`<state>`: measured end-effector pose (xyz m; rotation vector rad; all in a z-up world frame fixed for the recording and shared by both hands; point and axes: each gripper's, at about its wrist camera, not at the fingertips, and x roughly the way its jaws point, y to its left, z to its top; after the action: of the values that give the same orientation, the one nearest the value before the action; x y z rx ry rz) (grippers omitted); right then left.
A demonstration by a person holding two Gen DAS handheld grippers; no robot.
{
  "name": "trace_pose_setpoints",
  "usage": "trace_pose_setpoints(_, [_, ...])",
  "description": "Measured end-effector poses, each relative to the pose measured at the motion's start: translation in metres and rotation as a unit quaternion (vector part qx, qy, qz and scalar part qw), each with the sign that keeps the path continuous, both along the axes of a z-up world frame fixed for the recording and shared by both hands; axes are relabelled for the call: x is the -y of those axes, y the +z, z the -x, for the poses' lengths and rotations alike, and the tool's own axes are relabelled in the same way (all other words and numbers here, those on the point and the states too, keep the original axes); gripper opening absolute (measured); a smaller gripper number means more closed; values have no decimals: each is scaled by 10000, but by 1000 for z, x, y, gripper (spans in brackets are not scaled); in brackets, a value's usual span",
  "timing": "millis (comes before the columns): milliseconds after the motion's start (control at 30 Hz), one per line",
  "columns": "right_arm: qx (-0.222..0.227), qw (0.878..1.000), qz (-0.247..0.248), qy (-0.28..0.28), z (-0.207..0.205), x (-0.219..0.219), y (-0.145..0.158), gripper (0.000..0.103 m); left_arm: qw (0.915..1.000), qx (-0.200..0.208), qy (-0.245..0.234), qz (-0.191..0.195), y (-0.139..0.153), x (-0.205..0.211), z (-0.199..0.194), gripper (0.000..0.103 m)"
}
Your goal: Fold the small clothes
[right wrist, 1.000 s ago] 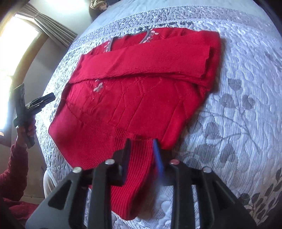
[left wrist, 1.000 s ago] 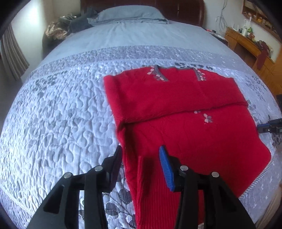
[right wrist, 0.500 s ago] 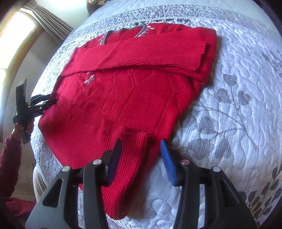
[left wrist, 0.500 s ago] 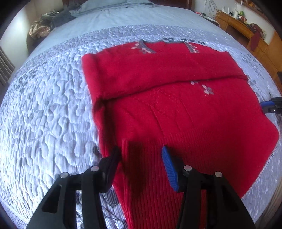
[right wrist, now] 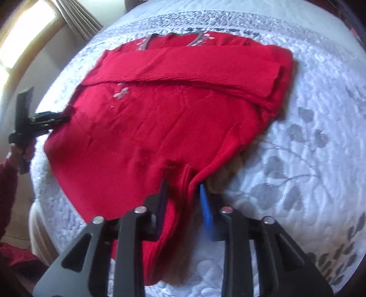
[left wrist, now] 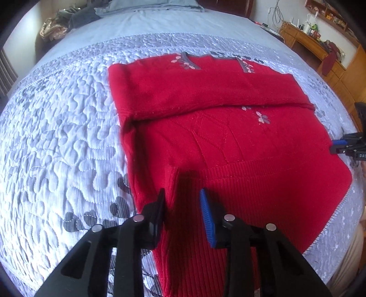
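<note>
A red sweater (left wrist: 228,141) lies flat on the quilted bedspread (left wrist: 57,137), with one sleeve folded across its chest. My left gripper (left wrist: 183,210) points steeply down at the ribbed hem's left corner. Its jaws are closing, and both pads touch the hem that fills the gap between them. In the right wrist view the sweater (right wrist: 171,114) is bunched at its right hem corner. My right gripper (right wrist: 183,198) is closing on that bunch, and the edge beside it is lifted off the bed. Each view shows the other gripper small at the sweater's far side: the right gripper (left wrist: 343,146) and the left gripper (right wrist: 45,121).
A pillow (left wrist: 148,6) and a heap of clothes (left wrist: 59,25) lie at the head of the bed. A wooden desk (left wrist: 320,50) stands on the right. A curtained window (right wrist: 77,20) is on the left. A hand (right wrist: 22,148) in a red sleeve holds the left gripper. The bed's near edge is just below the hem.
The left gripper sank onto the hem corner and its jaws narrowed. The right gripper opened, then narrowed on the hem, which is bunched and slightly lifted.
</note>
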<state>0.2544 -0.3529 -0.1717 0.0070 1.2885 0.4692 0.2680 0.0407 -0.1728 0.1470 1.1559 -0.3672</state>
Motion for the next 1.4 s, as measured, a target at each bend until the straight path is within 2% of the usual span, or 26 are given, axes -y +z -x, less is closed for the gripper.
trace_pose_setpoints(33, [115, 9999, 100, 31, 3, 0, 4, 39, 10000, 29, -29, -52, 0, 1, 1, 33])
trace_pose_setpoints(100, [227, 9997, 71, 42, 7, 1, 11, 40, 9995, 176, -127, -248, 3, 6, 4, 36])
trace_pose_setpoints(200, [426, 9990, -109, 110, 8, 1, 23, 41, 9984, 358, -329, -285, 9, 13, 6, 45])
trace_pose_setpoints(267, [497, 9985, -157, 169, 5, -3, 27, 45, 9982, 339, -351, -357, 7, 16, 3, 46])
trace_pose_setpoints(333, [429, 9988, -100, 212, 0, -7, 23, 50, 9983, 264, -343, -379, 2, 18, -1, 46])
trace_pose_setpoints(500, [48, 9998, 32, 215, -6, -6, -1, 49, 9997, 102, -214, -73, -4, 10, -8, 48])
trace_pose_setpoints(533, [34, 9998, -26, 217, -5, -5, -2, 48, 9998, 78, -203, -17, -4, 8, -8, 48])
trace_pose_setpoints(600, [-16, 9995, -168, 253, -2, -5, -3, 40, 9998, 47, -205, 55, -4, 6, -7, 46])
trace_pose_setpoints(667, [-48, 9992, -184, 343, -1, -6, -4, 20, 9997, 31, -196, 106, -4, 5, -6, 46])
trace_pose_setpoints(800, [74, 9991, -101, 400, 1, -7, -2, 6, 9997, 103, -98, 190, -2, -2, -1, 22])
trace_pose_setpoints(933, [142, 9991, -282, 286, 1, 1, 5, 5, 9990, 174, -23, 405, 4, -11, 4, 5])
trace_pose_setpoints(1233, [480, 9979, -376, 204, 23, 9, 25, 4, 9968, 483, 95, 637, 24, -23, 19, 4])
trace_pose_setpoints(1400, [706, 9948, -716, 177, 22, 10, 42, 4, 9942, 685, 146, 811, 40, -19, 18, 4])
